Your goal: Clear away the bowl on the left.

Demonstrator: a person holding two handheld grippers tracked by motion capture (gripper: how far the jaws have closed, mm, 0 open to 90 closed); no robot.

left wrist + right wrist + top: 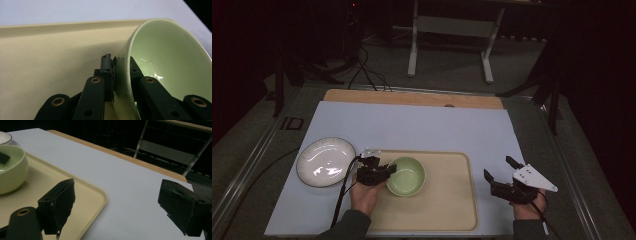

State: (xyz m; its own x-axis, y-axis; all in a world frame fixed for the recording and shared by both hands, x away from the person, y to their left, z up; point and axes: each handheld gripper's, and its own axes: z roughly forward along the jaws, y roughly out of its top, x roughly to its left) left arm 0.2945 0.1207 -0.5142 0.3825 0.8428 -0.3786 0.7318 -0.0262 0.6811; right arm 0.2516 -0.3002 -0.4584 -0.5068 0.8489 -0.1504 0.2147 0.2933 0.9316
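Observation:
A pale green bowl (407, 176) sits on the left part of a beige tray (447, 200). My left gripper (388, 171) is shut on the bowl's left rim, one jaw inside and one outside, as the left gripper view shows on the green bowl (170, 62). My right gripper (498, 170) is held open just right of the tray, over the white table cover, with nothing between its jaws. The right gripper view shows the bowl (11, 170) far left on the tray (82, 202).
A white plate (326, 161) with a dark rim lies left of the tray on the white cover (422, 125). A wooden table edge (412, 98) runs along the back. Beyond it stand a white table frame (452, 40) and floor cables.

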